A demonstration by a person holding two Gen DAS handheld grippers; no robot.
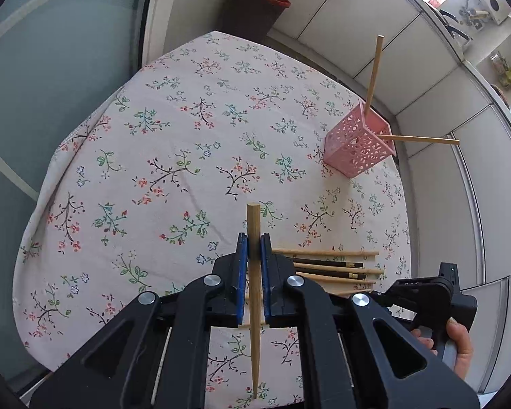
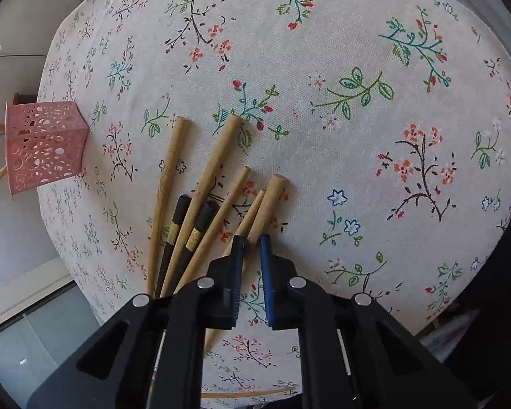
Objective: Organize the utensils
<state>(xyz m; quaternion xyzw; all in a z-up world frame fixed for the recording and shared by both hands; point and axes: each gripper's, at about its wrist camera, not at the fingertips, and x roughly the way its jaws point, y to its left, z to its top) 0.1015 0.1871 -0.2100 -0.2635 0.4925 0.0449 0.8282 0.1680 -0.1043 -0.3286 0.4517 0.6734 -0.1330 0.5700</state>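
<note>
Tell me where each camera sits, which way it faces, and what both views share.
Left wrist: sits on the left gripper, above the table, facing the pink holder and wall; its fingers grip a bamboo chopstick; the person's right hand shows.
Right wrist: sits on the right gripper, low, facing the chopstick pile on the tablecloth; its jaws stand apart around one chopstick's end.
Shared: the holder, the pile, the tablecloth.

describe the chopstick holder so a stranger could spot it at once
Start at the floral tablecloth and look to its far right edge beside the white wall panels. There stands the pink holder, a square box with lacy cut-out walls. Two wooden chopsticks already poke out of it, unlike the loose pile lying flat near the tools.
</note>
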